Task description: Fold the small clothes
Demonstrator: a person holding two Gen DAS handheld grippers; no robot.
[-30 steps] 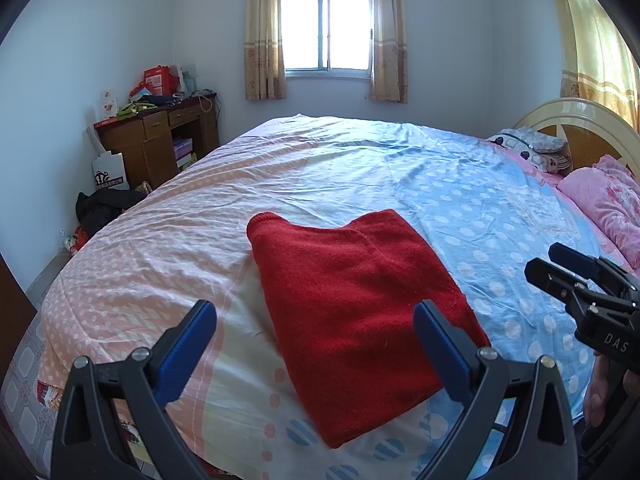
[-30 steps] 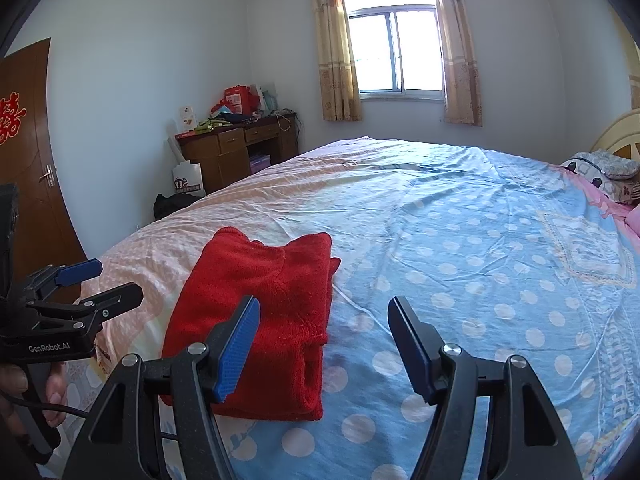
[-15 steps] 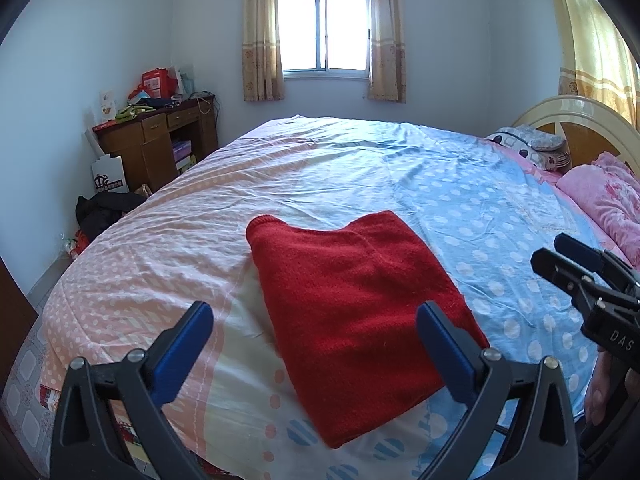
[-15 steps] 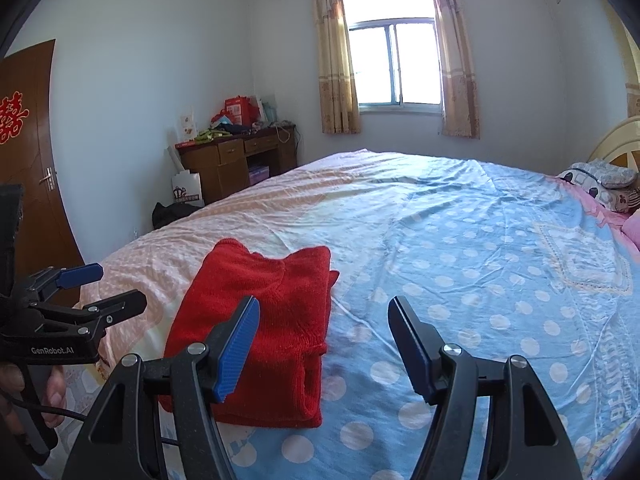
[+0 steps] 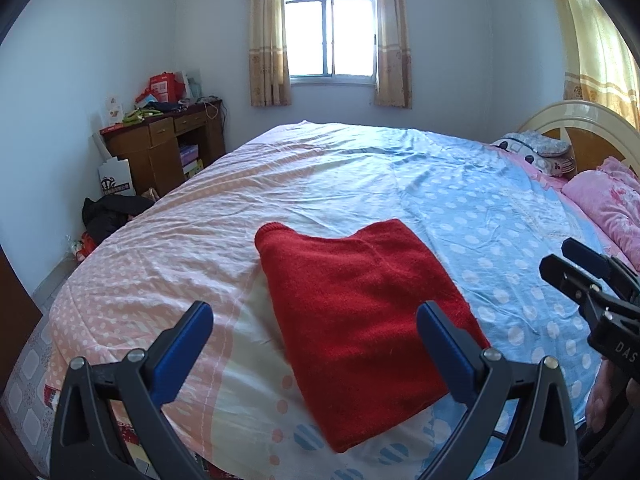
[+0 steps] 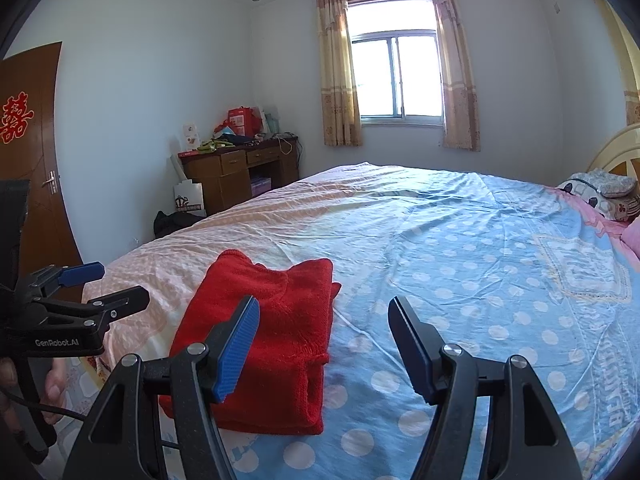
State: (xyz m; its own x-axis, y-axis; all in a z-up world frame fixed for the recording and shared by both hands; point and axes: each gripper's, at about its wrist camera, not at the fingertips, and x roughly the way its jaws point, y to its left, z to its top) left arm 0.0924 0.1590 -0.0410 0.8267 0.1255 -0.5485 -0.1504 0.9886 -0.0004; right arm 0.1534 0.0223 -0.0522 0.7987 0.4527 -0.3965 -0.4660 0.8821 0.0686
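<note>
My red sweater [image 5: 360, 320] lies folded on the bed [image 5: 460, 200] (the dotty one). My left tongs [image 5: 316, 328] and right tongs [image 6: 324, 328] are spread wide, holding nothing.

The near corner of the red sweater [image 6: 276, 344] sits hidden behind a finger of the right tongs [image 6: 322, 344]. The right tongs' handle runs off the right edge in the left wrist view. The clutter on the far desk [image 5: 164, 148] is too small to name. The headboard [image 6: 616, 152] is cut off, perhaps half of it.
</note>
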